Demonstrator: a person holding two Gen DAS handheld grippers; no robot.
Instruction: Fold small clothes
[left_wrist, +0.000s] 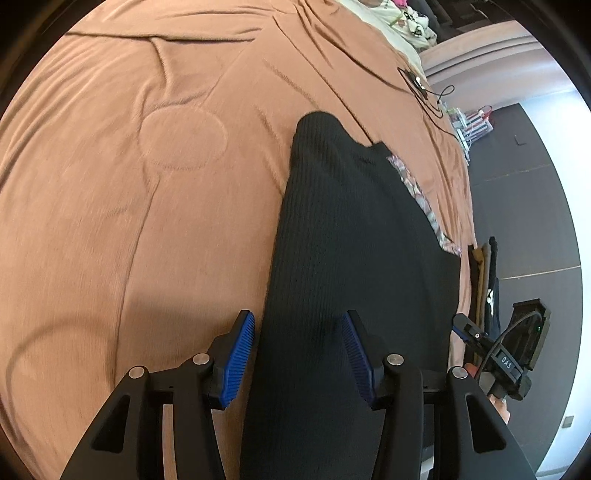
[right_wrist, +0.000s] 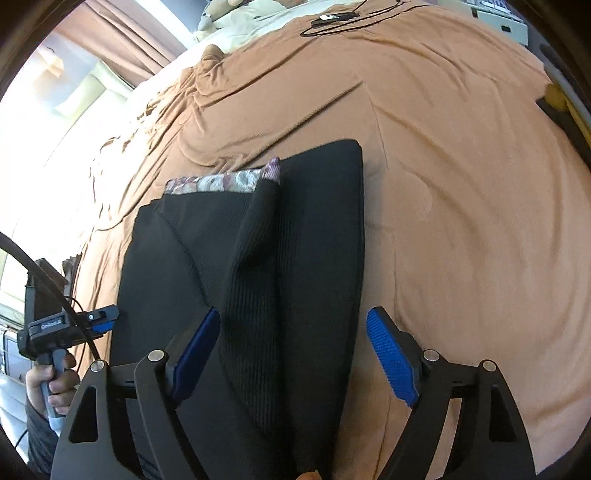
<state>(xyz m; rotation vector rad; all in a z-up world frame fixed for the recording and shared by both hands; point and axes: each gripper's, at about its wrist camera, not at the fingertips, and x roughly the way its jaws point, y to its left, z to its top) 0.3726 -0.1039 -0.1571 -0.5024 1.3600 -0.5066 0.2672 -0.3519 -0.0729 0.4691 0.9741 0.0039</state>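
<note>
A black ribbed garment (left_wrist: 354, 236) lies partly folded on the brown bedspread (left_wrist: 147, 221), with a floral-patterned band (left_wrist: 417, 192) along one edge. My left gripper (left_wrist: 299, 354) is open above its near edge, blue pads apart. In the right wrist view the garment (right_wrist: 295, 236) lies flat with a sleeve (right_wrist: 258, 221) folded over it and the floral band (right_wrist: 218, 182) at its far end. My right gripper (right_wrist: 293, 354) is open over its near end. The left gripper (right_wrist: 99, 319) shows at the garment's left edge, and the right gripper (left_wrist: 461, 326) at its right edge.
Black cables and a small device (right_wrist: 332, 18) lie at the far end of the bed. Pale bedding and clothes (left_wrist: 406, 18) are piled at the head. A dark floor (left_wrist: 535, 206) runs beside the bed, with curtains (right_wrist: 122, 40) and a bright window.
</note>
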